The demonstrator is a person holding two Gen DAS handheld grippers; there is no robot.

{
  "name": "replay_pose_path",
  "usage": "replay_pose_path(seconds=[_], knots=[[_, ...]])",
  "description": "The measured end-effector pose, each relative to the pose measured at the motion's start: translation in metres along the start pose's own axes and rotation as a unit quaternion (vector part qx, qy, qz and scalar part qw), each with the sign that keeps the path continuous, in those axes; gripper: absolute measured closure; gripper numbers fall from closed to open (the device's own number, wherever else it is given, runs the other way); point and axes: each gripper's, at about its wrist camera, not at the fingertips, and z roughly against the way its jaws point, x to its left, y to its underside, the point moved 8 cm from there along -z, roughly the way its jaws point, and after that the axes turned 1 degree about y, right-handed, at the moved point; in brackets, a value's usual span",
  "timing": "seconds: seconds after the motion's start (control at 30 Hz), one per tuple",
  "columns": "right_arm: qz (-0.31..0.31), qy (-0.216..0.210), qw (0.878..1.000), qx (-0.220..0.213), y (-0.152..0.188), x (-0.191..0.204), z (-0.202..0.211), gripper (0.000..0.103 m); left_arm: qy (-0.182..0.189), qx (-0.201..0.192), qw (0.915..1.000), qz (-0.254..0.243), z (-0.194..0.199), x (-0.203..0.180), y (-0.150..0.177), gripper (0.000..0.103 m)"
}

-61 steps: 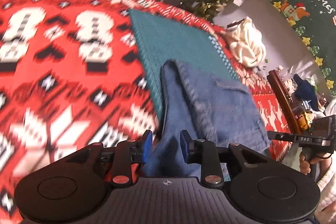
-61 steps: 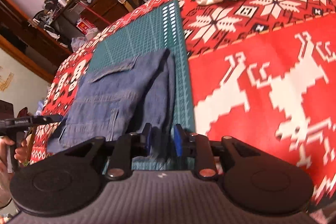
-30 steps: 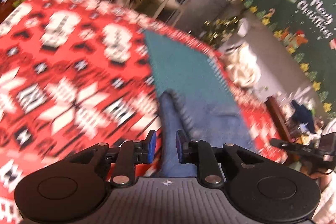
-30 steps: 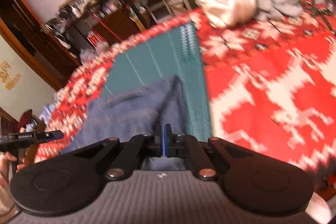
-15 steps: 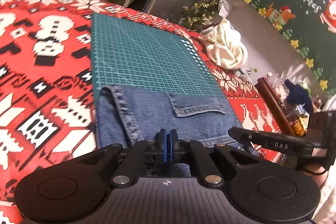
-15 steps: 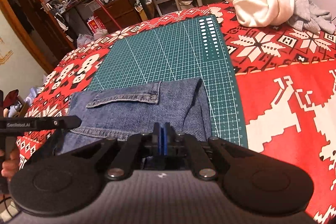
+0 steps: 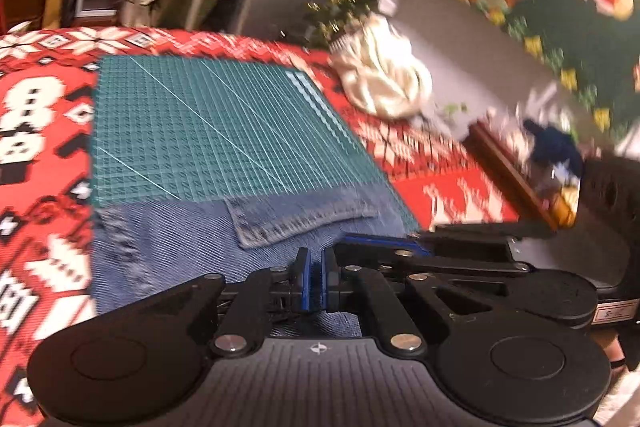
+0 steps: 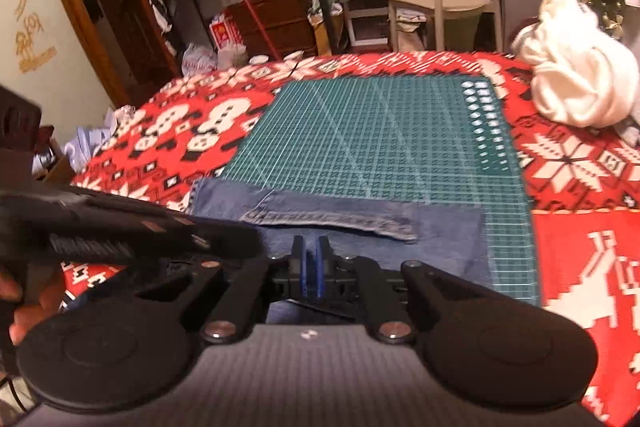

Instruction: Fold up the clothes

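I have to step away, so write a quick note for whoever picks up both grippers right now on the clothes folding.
Left gripper: shut, pinching the near edge of the jeans.
Right gripper: shut on the same near edge, close beside the left one.
Jeans: folded, pocket up, across the near end of the green mat.
White garment: crumpled at the far right of the red tablecloth, untouched.
Left: finish and smooth the jeans, then fold the white garment.

A red patterned cloth [image 8: 600,163] carries a green cutting mat [image 8: 380,135], folded jeans [image 8: 440,227] and white clothing [image 8: 576,87].
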Motion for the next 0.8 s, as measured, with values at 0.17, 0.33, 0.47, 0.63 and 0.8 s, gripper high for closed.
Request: replay_pose_path(seconds=[0.17,0.33,0.47,0.63,0.8], knots=[[0.049,0.025,0.998,0.001,0.017,-0.003,-0.006,0.103,-0.016,-0.011,0.9996,-0.02,-0.005,0.013,0.016,0.1],[0.02,0.027,0.999,0.005,0.024,-0.033,0.01,0.103,-0.018,-0.023,0.9996,0.005,0.015,0.03,0.017,0.1],[-0.007,0.047,0.999,0.002,0.025,-0.053,0.021,0.103,-0.043,-0.034,0.9984,0.013,0.03,0.044,0.018,0.1],[-0.039,0.055,0.998,0.005,0.027,-0.073,0.029,0.103,-0.045,-0.035,0.9976,0.038,0.037,0.056,0.013,0.1],[-0.06,0.068,0.996,-0.011,0.008,-0.084,0.037,0.099,-0.047,-0.06,0.9963,0.041,0.046,0.056,-0.009,0.1]])
